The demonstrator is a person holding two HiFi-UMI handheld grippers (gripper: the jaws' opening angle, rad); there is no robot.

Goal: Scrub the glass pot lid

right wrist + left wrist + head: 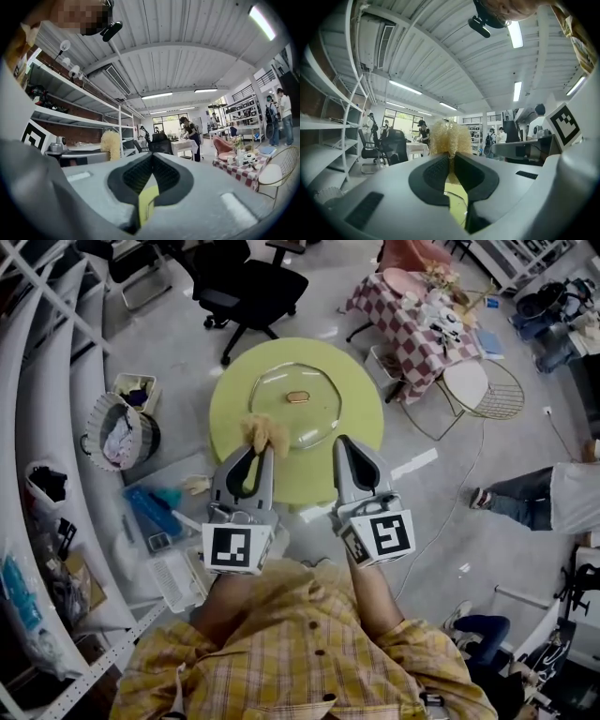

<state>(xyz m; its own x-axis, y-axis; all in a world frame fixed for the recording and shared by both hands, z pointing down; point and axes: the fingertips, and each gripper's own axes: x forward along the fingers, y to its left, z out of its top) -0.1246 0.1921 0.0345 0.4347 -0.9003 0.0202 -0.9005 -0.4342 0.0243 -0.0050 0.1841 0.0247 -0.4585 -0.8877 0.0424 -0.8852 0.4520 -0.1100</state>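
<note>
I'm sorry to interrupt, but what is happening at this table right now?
A person holds a gripper in each hand over a round yellow-green table, where a glass pot lid lies flat. The left gripper is shut on a fuzzy yellow scrubber near the lid's near edge. The right gripper is shut and empty beside it. The scrubber looks raised rather than pressed on the glass.

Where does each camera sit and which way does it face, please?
Head view: head-mounted, looking steeply down at the glass pot lid on the green table; left gripper, right gripper and plaid shirt show.
Left gripper view: on the left gripper, facing across the room; jaws shut on the yellow scrubber.
Right gripper view: on the right gripper, facing likewise; jaws shut, empty.
Shared: all three show the scrubber.
</note>
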